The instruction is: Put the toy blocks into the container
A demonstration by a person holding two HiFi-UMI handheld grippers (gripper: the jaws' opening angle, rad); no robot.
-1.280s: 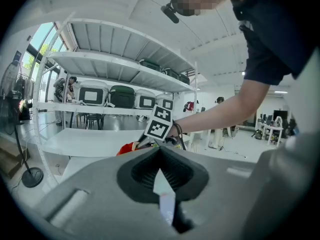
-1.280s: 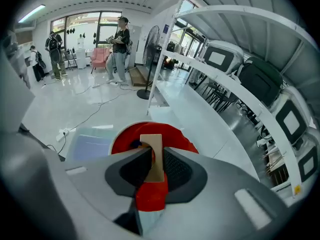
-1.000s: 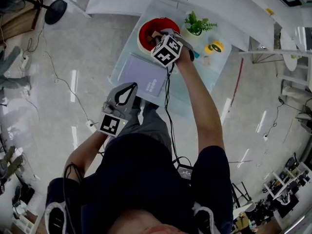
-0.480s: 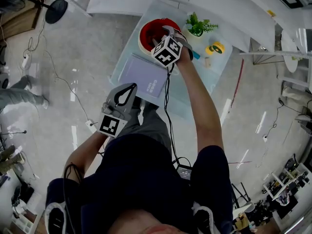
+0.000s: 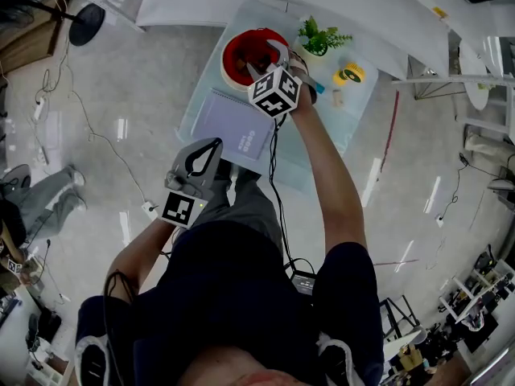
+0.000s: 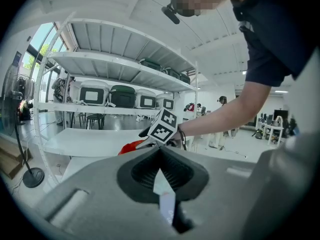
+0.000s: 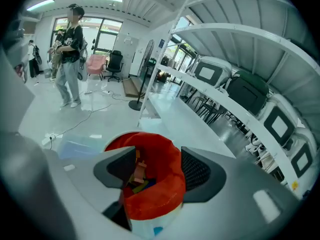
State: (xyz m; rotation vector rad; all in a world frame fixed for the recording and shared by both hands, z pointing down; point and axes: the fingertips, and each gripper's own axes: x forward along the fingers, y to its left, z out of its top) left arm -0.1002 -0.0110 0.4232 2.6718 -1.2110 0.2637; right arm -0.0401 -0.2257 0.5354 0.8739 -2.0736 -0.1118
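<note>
A red container (image 5: 245, 55) stands at the far end of the glass table (image 5: 322, 147). My right gripper (image 5: 269, 59) hangs over its rim, marker cube behind the jaws. In the right gripper view the container (image 7: 160, 194) fills the gap between the jaws, with several toy blocks (image 7: 139, 176) lying inside. The right gripper (image 7: 150, 171) is opening and its pads press on nothing. My left gripper (image 5: 199, 161) is held low, near the person's lap and off the table, jaws shut and empty. The left gripper (image 6: 160, 151) faces the container (image 6: 131, 146) from afar.
A purple notebook (image 5: 233, 125) lies on the table in front of the container. A potted plant (image 5: 319, 37), a yellow tape roll (image 5: 349, 74) and a small wooden piece (image 5: 338, 97) sit to its right. A person (image 7: 67, 54) stands beyond the table; a fan (image 5: 84, 24) stands on the floor.
The right gripper's jaws have spread apart over the red container. A brown piece seen at its tips a second ago no longer shows there. The left gripper has barely moved.
</note>
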